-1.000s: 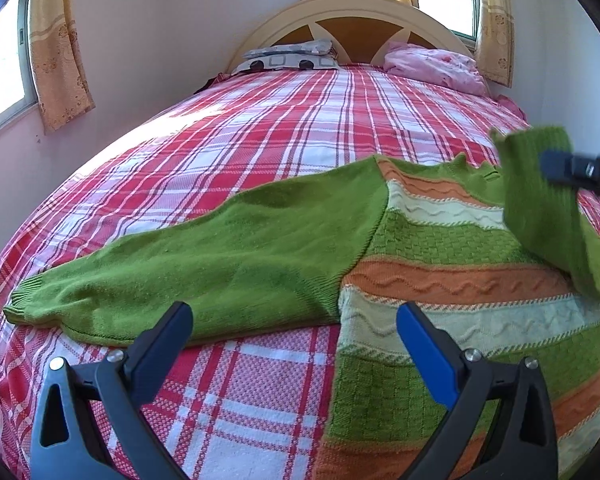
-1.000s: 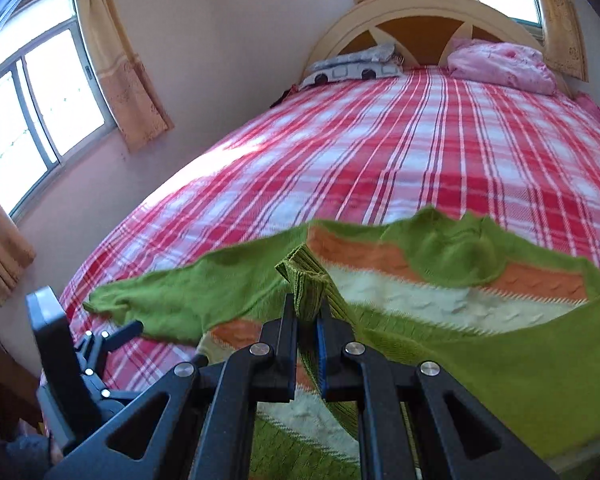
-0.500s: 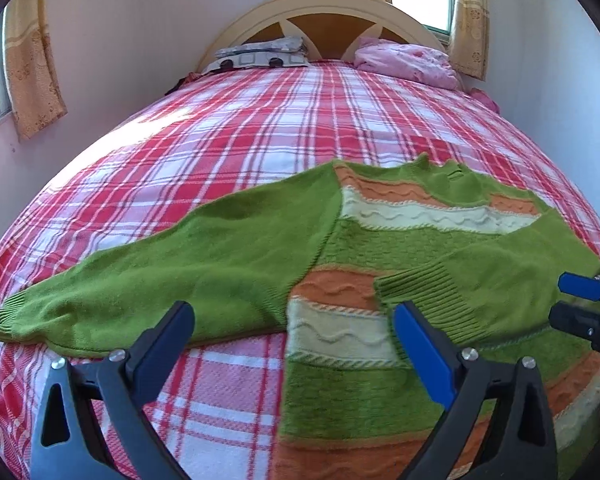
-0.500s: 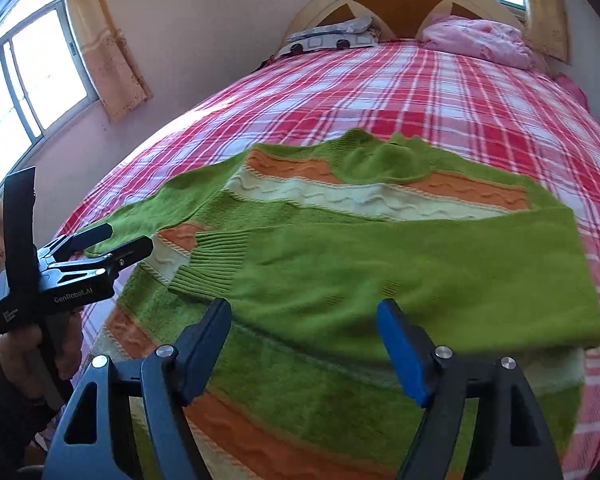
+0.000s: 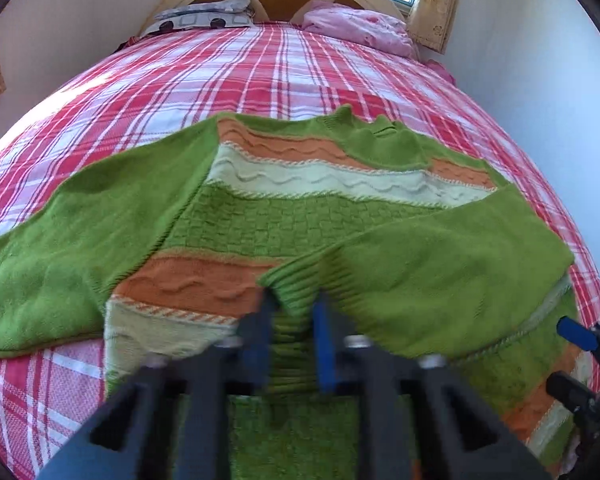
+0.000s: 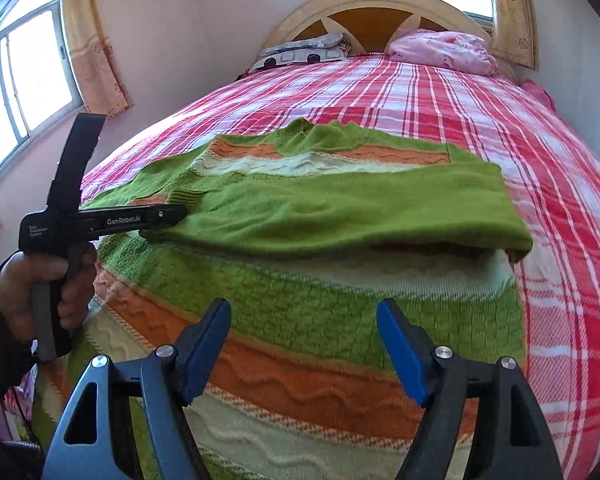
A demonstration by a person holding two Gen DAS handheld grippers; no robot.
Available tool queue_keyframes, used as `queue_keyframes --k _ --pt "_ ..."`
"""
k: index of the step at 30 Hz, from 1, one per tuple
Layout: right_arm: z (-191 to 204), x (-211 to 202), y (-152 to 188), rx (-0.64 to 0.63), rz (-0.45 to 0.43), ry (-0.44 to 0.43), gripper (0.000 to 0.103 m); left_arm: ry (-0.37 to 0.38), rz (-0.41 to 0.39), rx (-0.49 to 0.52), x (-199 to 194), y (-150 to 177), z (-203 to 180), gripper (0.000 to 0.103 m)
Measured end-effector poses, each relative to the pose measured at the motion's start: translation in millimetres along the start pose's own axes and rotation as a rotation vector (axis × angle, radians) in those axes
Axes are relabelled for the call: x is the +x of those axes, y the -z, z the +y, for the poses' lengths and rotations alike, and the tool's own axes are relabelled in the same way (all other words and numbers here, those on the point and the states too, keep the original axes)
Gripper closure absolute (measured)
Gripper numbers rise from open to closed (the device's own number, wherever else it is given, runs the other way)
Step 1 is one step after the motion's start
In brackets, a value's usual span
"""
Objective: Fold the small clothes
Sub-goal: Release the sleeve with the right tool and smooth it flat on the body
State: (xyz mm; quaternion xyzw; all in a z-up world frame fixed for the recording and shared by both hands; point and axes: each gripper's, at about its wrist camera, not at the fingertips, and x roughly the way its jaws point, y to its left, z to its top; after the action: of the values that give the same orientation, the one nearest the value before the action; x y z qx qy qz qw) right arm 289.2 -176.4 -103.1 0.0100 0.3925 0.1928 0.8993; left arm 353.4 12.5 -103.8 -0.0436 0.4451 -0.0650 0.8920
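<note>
The left tool (image 5: 292,312) pinches the cuff (image 5: 296,284) of the sleeve (image 5: 420,264) folded over the sweater (image 5: 292,224); draw it flat toward 9 o'clock, no bunching; the right tool (image 6: 304,344) is spread, idle.

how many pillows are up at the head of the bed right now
2. A grey-and-white patterned pillow lies at the left of the wooden headboard, and a crumpled pink pillow lies at the right. Others may be hidden behind them.

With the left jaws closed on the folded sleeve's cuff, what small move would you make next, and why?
Probably draw the cuff slightly leftward to flatten the sleeve across the sweater, then release: the left gripper pinches it, and the sleeve's fold bulges at the right edge.
</note>
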Motion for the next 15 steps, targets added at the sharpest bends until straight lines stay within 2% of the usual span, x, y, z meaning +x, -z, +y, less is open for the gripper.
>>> queue_keyframes --k 3,7,12,15 --pt "-6 2 5 0.029 -0.003 -0.012 0.027 -0.027 -0.047 0.072 -13 -1 -9 0.093" --pt "-6 -1 7 0.029 -0.007 -0.021 0.027 -0.047 -0.114 0.082 -37 -9 -3 0.093" --pt "-11 -8 0 0.022 -0.007 -0.006 0.027 -0.098 -0.102 0.069 -34 -9 14 0.093" --pt "-20 -19 -21 0.028 -0.06 0.007 0.027 -0.113 -0.082 0.069 -24 -5 18 0.093"
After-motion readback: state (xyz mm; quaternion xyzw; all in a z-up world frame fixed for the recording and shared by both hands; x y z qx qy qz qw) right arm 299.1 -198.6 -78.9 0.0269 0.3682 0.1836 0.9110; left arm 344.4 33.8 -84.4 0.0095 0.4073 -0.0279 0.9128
